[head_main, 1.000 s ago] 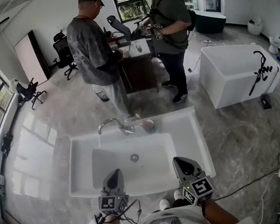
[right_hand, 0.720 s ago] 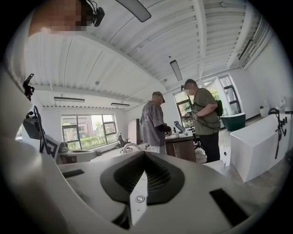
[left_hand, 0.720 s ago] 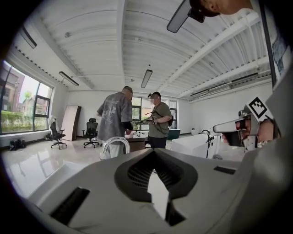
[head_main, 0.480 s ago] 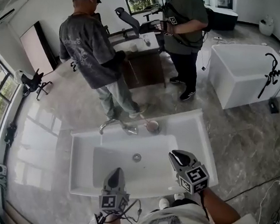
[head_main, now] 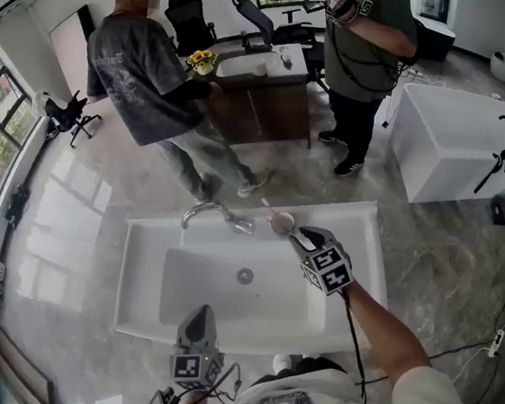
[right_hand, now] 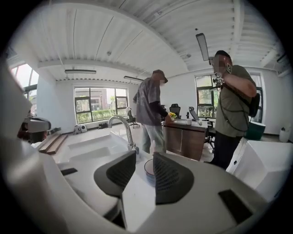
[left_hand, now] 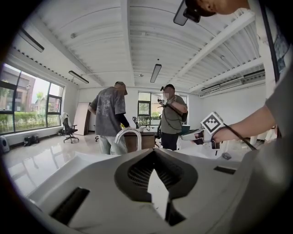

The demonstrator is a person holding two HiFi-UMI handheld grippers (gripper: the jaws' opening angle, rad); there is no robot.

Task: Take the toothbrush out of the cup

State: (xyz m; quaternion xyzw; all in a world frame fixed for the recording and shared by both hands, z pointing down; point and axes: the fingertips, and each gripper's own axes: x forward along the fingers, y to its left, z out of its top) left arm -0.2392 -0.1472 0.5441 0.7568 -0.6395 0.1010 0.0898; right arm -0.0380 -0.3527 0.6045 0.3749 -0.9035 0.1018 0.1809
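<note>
- We see a big white sink (head_main: 140,270) in the lower middle of the head view, with its drain (head_main: 245,276) in the bowl's floor.
- Beyond it, to the right, a white tub (head_main: 449,142) stands on the marbled floor (head_main: 101,179).
- Two people stand past the sink. One, in a grey shirt (head_main: 135,84), is at a brown worktop (head_main: 268,108); the other, in a green shirt (head_main: 371,38), is on its right.
- A curved metal faucet (head_main: 204,211) rises from the sink's back rim.
- Our right tongs (head_main: 296,239) reach over the sink's far right corner. Their jaws are opening, and in the right gripper view the cup stands in the gap beyond the tips, untouched by the pads.
- Our left tongs (head_main: 203,313) sit low at the sink's near edge, pressed together with nothing between them.
- The cup (head_main: 282,223) stands on the back rim, just right of the faucet.
- The toothbrush (head_main: 268,209) is in the cup. We make it out only as a thin pale stick leaning up out of the cup towards the faucet.
</note>
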